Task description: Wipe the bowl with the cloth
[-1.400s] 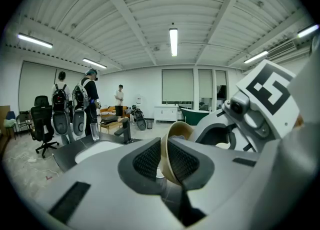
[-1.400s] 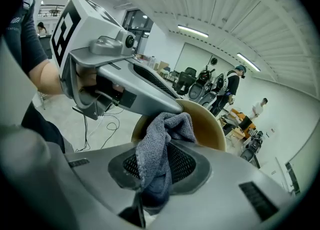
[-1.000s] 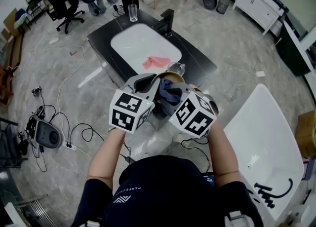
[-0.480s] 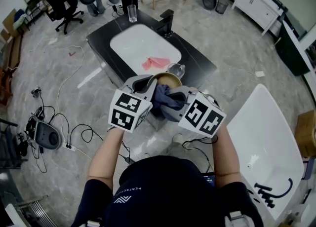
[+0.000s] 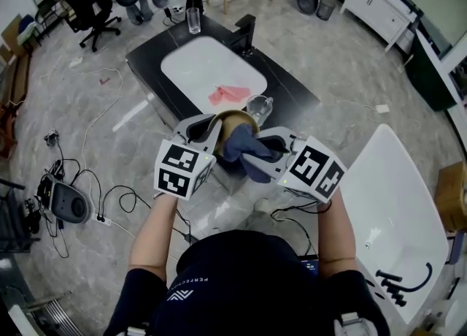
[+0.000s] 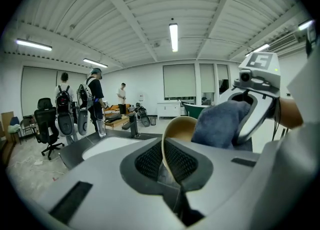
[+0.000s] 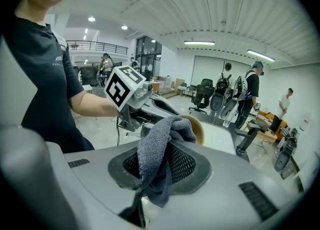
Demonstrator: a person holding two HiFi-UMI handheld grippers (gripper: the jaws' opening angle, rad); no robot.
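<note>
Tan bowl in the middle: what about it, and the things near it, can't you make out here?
Tan bowl inside: head view, mostly covered by the blue-grey cloth; clean or dirty, cannot tell.
Bowl's lower rim: left gripper view, pinched inside the left gripper.
Pink item in the white sink: head view, too small to identify.
Clear glass beside the bowl: too small to see contents.

The cloth (image 5: 244, 153) lies against the bowl (image 5: 235, 118), the sink (image 5: 195, 71) behind.

Navy short-sleeved T-shirt (image 5: 252, 272), white lettering (image 5: 191, 282)
</note>
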